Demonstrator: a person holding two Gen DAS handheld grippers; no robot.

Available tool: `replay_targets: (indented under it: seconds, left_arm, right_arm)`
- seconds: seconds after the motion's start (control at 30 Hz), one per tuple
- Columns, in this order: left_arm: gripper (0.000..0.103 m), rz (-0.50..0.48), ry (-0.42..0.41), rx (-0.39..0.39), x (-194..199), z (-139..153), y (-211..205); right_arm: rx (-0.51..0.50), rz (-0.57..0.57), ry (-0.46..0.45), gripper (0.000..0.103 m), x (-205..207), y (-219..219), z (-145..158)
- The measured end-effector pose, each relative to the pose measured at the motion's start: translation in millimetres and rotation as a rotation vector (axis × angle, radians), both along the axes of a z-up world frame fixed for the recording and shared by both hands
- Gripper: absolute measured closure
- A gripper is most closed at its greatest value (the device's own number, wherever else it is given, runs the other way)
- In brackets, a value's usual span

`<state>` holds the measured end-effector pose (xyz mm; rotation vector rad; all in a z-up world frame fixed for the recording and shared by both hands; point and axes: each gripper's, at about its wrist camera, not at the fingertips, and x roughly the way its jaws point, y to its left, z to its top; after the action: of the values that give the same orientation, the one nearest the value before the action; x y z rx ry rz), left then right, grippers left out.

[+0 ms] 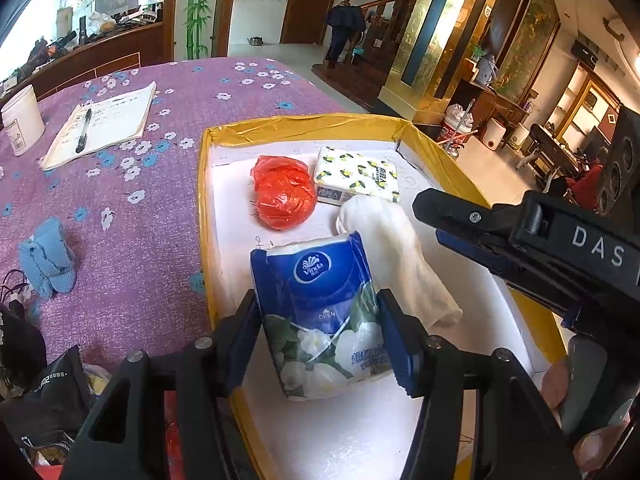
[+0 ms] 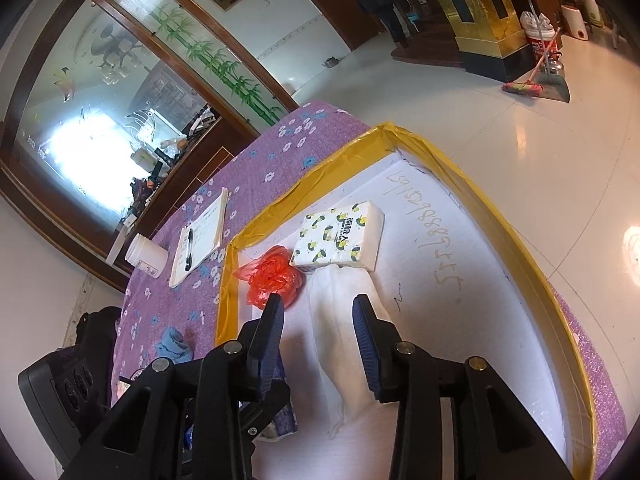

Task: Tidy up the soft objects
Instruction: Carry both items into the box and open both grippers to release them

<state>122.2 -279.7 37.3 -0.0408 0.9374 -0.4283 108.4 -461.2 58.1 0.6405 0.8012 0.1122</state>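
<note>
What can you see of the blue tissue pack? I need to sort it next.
The blue tissue pack is a soft plastic-wrapped packet, blue on top with a white logo and "OPEN" tab, white flowers and green leaves below. It stands tilted inside the yellow-rimmed tray, between the left gripper pads, which press its sides. A white cloth lies just behind it.

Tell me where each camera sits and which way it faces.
Left wrist: on the left gripper, angled down into the tray; its fingers flank the blue tissue pack; the right gripper and fingertips show at right.
Right wrist: on the right gripper, angled down over the white cloth, jaws open.
Both show the tray, red bag, lemon tissue pack, cloth, notebook and blue cloth.
</note>
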Motion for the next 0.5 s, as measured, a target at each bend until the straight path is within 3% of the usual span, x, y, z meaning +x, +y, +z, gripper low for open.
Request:
replay_targets:
  seconds: [0.13, 0.5]
  left_arm:
    - [0.028, -0.008, -0.017, -0.017, -3, 4, 0]
    - [0.027, 0.024, -0.085, -0.018, -15, 24, 6]
  right_arm:
    - [0.003, -0.012, -0.019, 0.065, -2, -1, 3]
    - [-0.027, -0.072, -0.102, 0.065, -14, -10, 16]
